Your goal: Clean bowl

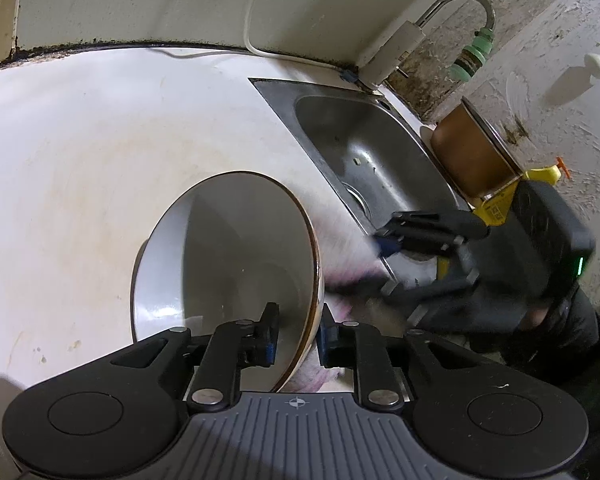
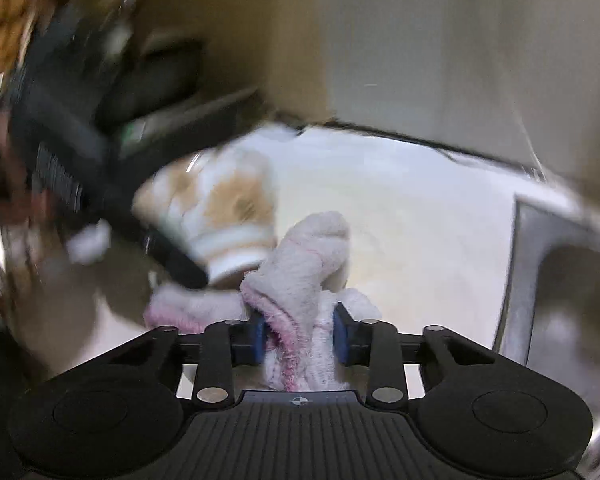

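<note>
A white bowl (image 1: pixel 228 248) with a brown rim stands tilted on its edge over the white counter (image 1: pixel 80 152). My left gripper (image 1: pixel 298 338) is shut on its rim, one pad inside and one outside. To the right, my right gripper (image 1: pixel 386 266) appears blurred beside the bowl, with a pale pink cloth (image 1: pixel 352 276) at its tips. In the right wrist view my right gripper (image 2: pixel 300 330) is shut on that fluffy white and pink cloth (image 2: pixel 304 264). The cloth's end rises next to the bowl's tan-patterned outside (image 2: pixel 220 204). The left gripper (image 2: pixel 100 184) shows as a dark blur.
A steel sink (image 1: pixel 372 160) is set into the counter at the right, with a curved tap (image 1: pixel 460 0) behind it. A copper-coloured pot (image 1: pixel 472 152) and a yellow bottle (image 1: pixel 540 176) stand beside the sink by the rough wall. A white cable (image 1: pixel 252 40) hangs down the back wall.
</note>
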The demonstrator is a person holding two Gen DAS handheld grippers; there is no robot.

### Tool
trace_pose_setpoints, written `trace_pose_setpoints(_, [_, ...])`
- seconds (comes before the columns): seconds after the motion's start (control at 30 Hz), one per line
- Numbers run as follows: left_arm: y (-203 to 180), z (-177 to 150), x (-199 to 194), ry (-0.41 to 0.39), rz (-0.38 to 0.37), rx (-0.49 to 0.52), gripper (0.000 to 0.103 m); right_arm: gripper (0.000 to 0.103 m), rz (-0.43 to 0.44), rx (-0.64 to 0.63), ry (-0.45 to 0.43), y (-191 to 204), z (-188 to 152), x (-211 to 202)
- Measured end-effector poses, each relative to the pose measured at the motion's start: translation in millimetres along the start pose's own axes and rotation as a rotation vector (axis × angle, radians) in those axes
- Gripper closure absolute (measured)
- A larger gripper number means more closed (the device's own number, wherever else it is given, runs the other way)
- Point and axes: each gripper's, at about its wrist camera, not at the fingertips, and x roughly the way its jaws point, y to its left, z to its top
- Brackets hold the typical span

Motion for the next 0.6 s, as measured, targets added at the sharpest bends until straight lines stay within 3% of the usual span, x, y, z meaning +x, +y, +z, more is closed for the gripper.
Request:
trace_pose_setpoints(0.07, [1,1,1,0.001,-0.002,-0.003,0.079,0.074,0.118,0.068,-0.079,-5,12,-16])
trace_pose_setpoints(0.17, [-1,1,3,0.013,0.005,0.017,0.078,0.074,0.241,0.044,-0.092,5,27,-12])
trace_pose_setpoints(0.33, [-1,1,2,0.019,0.035,0.042,0.075,0.074,0.185,0.032,-0.030,1,35,24])
trace_pose_setpoints(0.47, [1,2,2,0.027,0.032,0.044,0.075,0.074,-0.019,-0.011,0.096,-13,28,62])
trace_pose_setpoints(0.53, [0,2,3,0.031,0.033,0.042,0.074,0.074,0.012,0.009,0.083,-13,26,62])
trace_pose_setpoints(0.6, [0,2,5,0.038,0.036,0.043,0.072,0.074,0.114,0.057,0.039,-15,24,48])
